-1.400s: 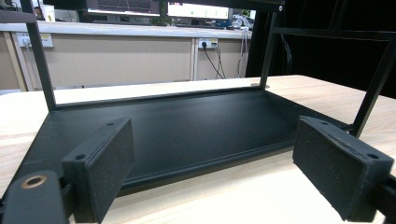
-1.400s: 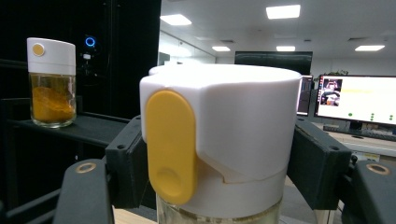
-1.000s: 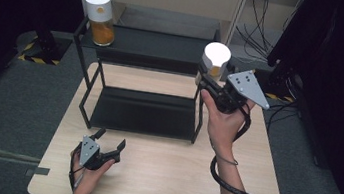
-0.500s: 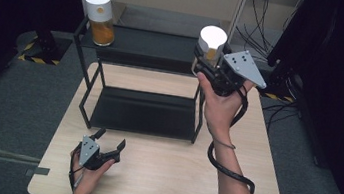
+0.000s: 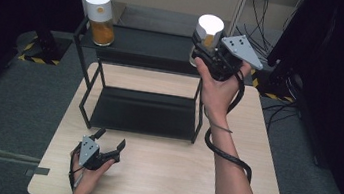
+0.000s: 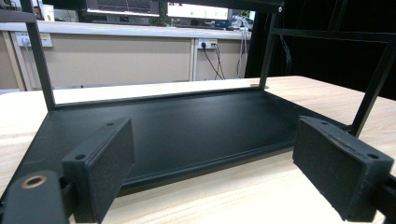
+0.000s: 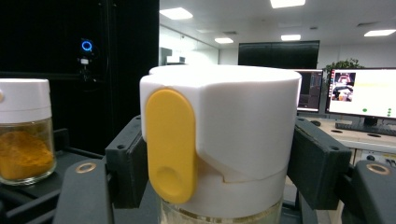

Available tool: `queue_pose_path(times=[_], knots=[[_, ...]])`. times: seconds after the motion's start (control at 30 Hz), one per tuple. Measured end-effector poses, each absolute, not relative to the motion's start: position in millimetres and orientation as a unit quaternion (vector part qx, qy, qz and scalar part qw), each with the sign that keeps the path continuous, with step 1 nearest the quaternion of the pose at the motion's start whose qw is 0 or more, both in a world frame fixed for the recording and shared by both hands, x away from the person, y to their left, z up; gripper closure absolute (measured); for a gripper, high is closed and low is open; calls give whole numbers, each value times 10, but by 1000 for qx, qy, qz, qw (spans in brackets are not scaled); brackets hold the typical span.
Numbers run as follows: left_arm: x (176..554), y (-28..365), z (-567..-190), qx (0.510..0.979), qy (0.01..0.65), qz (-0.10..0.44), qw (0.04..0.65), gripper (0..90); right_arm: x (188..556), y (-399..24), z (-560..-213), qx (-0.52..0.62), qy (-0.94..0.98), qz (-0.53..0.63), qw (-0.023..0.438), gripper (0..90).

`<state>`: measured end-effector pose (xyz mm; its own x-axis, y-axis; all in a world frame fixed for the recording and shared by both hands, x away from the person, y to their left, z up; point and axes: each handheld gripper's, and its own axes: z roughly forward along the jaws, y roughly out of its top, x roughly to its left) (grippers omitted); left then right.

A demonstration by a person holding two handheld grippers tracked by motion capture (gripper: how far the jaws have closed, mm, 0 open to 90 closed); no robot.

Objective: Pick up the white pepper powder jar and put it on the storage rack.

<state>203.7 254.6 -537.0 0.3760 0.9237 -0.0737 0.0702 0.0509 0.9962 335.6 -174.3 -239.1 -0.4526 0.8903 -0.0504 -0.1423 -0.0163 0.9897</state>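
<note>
While clamped, jar (image 5: 208, 31) clears rack (image 5: 141, 47) edge.

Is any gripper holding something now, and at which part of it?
The right gripper holds a spice jar, jaws clamped on its white cap. The left gripper holds nothing.

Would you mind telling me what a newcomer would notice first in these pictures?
Most striking is the white-capped jar held aloft in the right claw over the right end of the black rack's top shelf, the jaws shut on its cap. A matching jar of orange powder stands at that shelf's left end. The left claw rests open on the table in front.
</note>
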Motion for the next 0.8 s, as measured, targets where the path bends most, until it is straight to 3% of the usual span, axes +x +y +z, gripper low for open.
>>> queue_pose_path(times=[0.8], knots=[[2035,2552,-5377,584,425,363,590,126,3828,-1614,-2246,367,575,620,386,309]])
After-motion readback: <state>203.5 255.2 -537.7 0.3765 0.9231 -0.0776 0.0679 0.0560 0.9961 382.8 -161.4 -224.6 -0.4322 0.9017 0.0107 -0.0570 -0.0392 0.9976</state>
